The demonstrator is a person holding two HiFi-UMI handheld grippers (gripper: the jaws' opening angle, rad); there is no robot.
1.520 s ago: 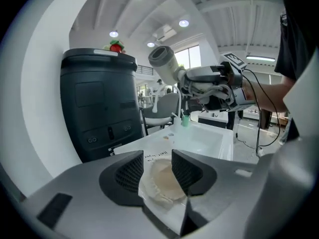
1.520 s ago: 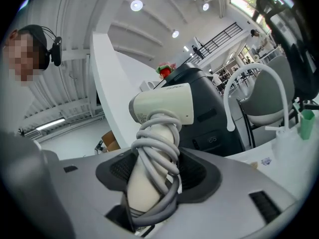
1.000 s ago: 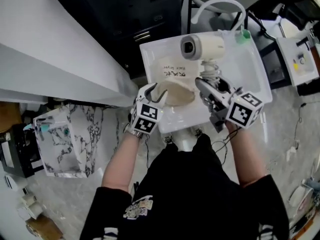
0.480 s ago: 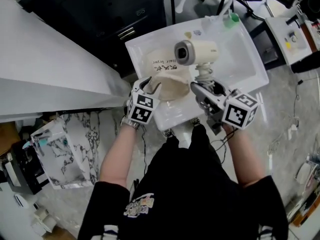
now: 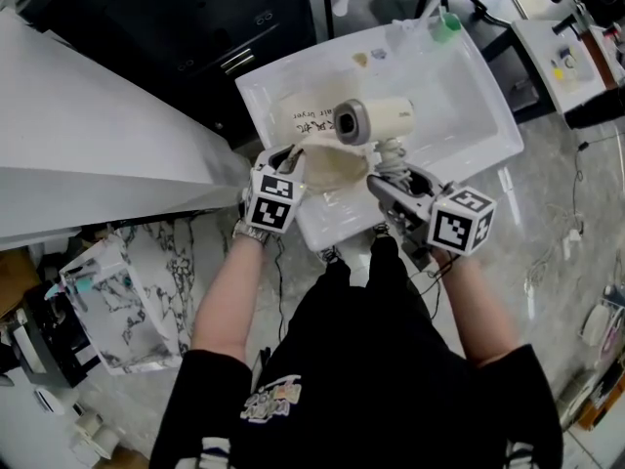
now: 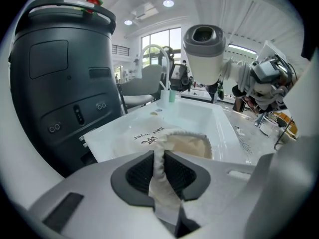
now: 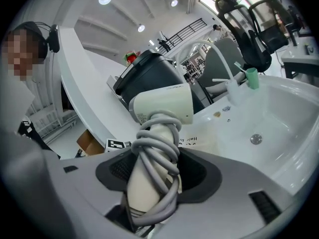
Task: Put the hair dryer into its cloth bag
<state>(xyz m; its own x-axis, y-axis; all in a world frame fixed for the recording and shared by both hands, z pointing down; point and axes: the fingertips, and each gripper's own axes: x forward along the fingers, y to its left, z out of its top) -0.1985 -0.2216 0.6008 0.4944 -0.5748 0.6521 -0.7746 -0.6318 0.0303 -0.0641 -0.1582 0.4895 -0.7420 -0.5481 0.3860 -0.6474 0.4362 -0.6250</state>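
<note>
ok so the left hand-held gripper (image 6: 159,171) has just been closing, and it's now pinching the near rim of the cloth bag (image 6: 187,146); a strip of the fabric stands up between the two pads, and the pull lifts that edge so the bag's mouth gapes open toward the right; the rest of the bag lies flat on the left part of the white sink (image 5: 469,76), printed side up

the right hand-held gripper (image 7: 154,176) is clamped on the hair dryer (image 7: 164,103) by its handle; the grey cord (image 7: 159,148) is wound round the handle, so the pads press on cord and handle together; jaws sit fairly wide because of that bundle

as for where the dryer is: up in the air, not touching the sink; handle down in the right hand-held gripper, cream barrel sticking out on top; from the head view the barrel sits right over the far edge of the bag's open mouth, grey nozzle end pointing toward the left hand-held gripper; from the left gripper view it hangs above and a bit right of the opening, nozzle facing the camera; none of it is inside the bag yet

green cup (image 7: 252,77) stands at the sink's far corner by the tap; drain (image 7: 255,139) shows in the basin
</note>
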